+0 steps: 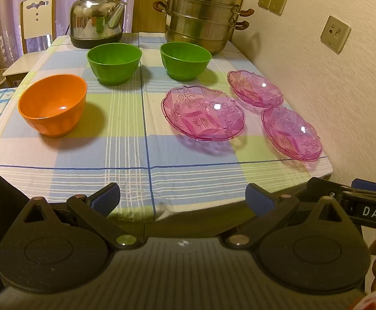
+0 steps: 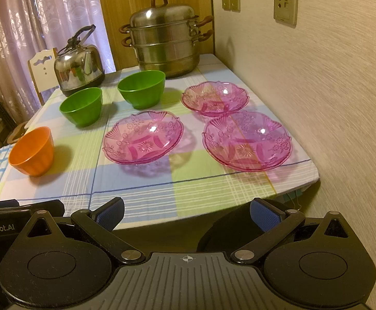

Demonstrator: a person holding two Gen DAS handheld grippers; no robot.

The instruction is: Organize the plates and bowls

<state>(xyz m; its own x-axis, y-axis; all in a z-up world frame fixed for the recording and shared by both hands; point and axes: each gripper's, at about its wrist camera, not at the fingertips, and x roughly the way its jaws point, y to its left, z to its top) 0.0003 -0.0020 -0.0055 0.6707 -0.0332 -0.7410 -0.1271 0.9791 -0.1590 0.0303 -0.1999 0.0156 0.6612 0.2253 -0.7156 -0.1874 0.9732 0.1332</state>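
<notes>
Steel kettle beside tiered steamer pot, checked tablecloth, white chair, wall sockets

on the tabletop, three bowls sit left and three plates right, all apart. behind the bowls stands a kettle; behind the plates, a steamer pot beside the wall.
</notes>
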